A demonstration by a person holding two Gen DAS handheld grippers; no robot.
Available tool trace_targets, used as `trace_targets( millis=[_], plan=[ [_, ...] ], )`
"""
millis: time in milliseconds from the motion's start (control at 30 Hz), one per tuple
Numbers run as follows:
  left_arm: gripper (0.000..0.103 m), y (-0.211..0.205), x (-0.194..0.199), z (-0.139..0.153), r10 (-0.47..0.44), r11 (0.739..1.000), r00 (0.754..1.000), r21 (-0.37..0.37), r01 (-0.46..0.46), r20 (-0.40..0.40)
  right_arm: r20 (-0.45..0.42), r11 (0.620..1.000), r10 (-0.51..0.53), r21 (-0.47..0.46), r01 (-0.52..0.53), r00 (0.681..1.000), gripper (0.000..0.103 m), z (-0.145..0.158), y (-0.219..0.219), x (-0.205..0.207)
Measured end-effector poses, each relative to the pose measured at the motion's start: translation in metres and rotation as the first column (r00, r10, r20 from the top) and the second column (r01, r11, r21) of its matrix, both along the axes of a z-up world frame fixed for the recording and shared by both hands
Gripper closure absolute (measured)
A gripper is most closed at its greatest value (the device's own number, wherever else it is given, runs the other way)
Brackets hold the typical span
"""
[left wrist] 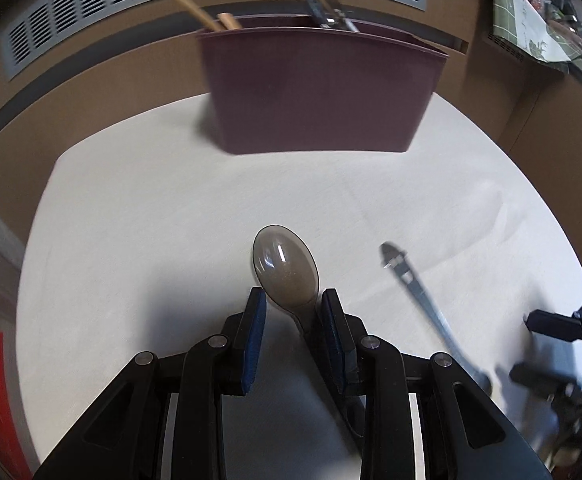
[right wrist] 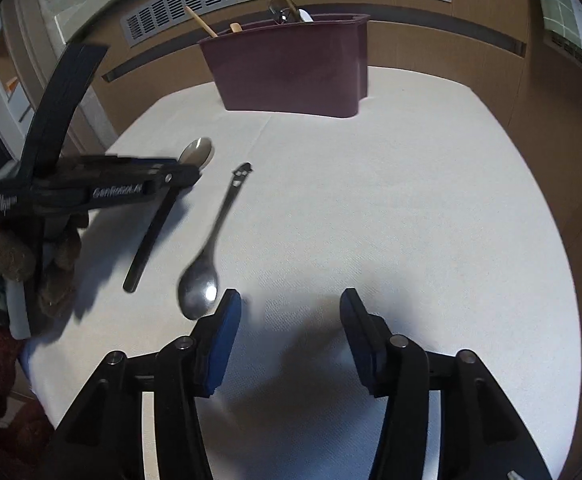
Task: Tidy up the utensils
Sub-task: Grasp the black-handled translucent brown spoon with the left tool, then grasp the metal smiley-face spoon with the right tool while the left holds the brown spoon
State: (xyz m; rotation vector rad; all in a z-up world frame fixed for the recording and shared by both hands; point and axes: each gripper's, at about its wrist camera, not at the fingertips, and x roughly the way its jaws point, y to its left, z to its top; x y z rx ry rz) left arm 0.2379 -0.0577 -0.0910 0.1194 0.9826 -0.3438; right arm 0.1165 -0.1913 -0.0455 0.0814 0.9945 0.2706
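Between the left gripper's [left wrist: 293, 300] blue pads, left wrist view: a dark-handled spoon [left wrist: 285, 266], neck clamped, bowl sticking out ahead of the fingertips, handle running back under the claw. Maroon caddy [left wrist: 315, 88] sits far ahead on the white table [left wrist: 131, 220], wooden sticks and metal utensils already poking out of it. Off to the claw's right lies a steel spoon [left wrist: 419, 292], loose, with the right gripper's tips at the frame edge beyond it.

Judgement: step in hand is carrying the gripped spoon to the caddy. Keep the squeeze on the neck, tilt handle-down over the rim, and only release once it's inside a compartment; which compartment I can't tell.

Right wrist view: right gripper [right wrist: 289, 304] wide open, nothing between the jaws, the steel spoon's bowl just left of the left fingertip. This view alone shows the left gripper from the side with the spoon lifted off the table, its shadow below, plus the holding hand.
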Motion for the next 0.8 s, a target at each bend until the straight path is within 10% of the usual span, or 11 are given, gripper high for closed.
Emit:
trace_targets(
  millis=[167, 467, 800],
  plan=[
    [0.073, 0.036, -0.009, -0.001, 0.071, 0.994, 0.997, -0.081, -0.074, -0.03, -0.004, 0.998, 0.049, 0.032, -0.049, 0.999, 0.066, 0.001, 0.027, 0.023],
    [0.073, 0.05, -0.01, -0.001, 0.116, 0.979, 0.991, -0.163, -0.125, -0.068, 0.043, 0.971, 0.134, -0.206, -0.122, 0.99, 0.095, -0.007, 0.081, 0.051],
    [0.073, 0.012, 0.016, -0.001, 0.105, 0.99, 0.992, -0.091, -0.111, -0.067, 0.036, 0.985, 0.024, -0.171, -0.017, 0.999, 0.098, -0.003, 0.019, 0.031]
  ],
)
